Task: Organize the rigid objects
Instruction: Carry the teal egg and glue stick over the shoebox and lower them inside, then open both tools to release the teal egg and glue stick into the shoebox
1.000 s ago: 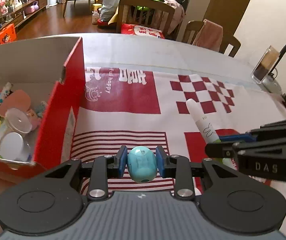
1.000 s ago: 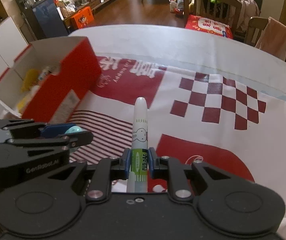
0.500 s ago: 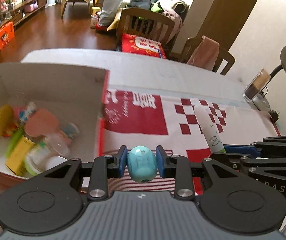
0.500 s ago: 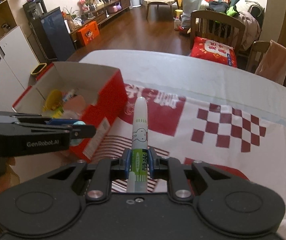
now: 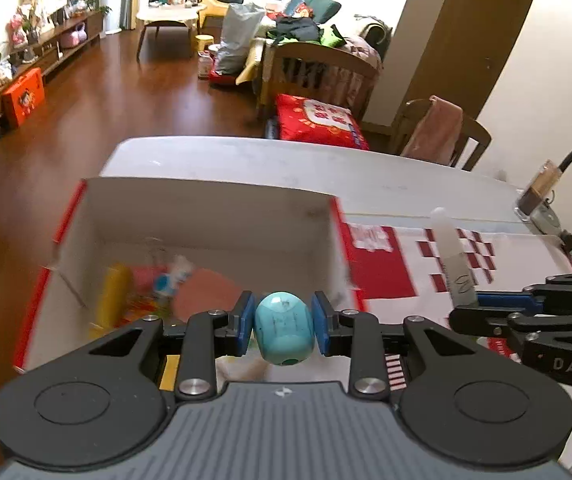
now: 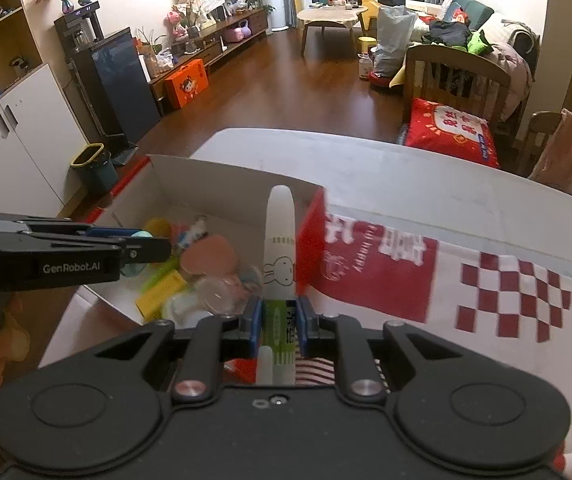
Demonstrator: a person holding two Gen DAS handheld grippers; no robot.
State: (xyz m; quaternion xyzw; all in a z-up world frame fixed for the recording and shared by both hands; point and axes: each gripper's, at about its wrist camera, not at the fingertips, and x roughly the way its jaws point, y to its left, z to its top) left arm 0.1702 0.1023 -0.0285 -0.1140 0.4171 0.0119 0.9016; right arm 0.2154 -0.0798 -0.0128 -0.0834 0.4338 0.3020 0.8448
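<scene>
Left tool [image 5: 283, 330] clamps hard, smooth turquoise egg toy [image 5: 284, 328] at its widest girth, likely slippery; right tool [image 6: 279, 326] pinches light, rigid white tube [image 6: 280, 264] low on its label, both above red box [image 5: 209, 216].

i see warm, even indoor light. motion blur smears the red box [image 5: 209, 216] and tablecloth [image 6: 506, 280]. fisheye bends the edges.

Both grippers now up over box [image 5: 213, 216]: left gripper [image 5: 283, 330] above its contents, right gripper [image 6: 279, 326] at 3 o'clock wall.
</scene>
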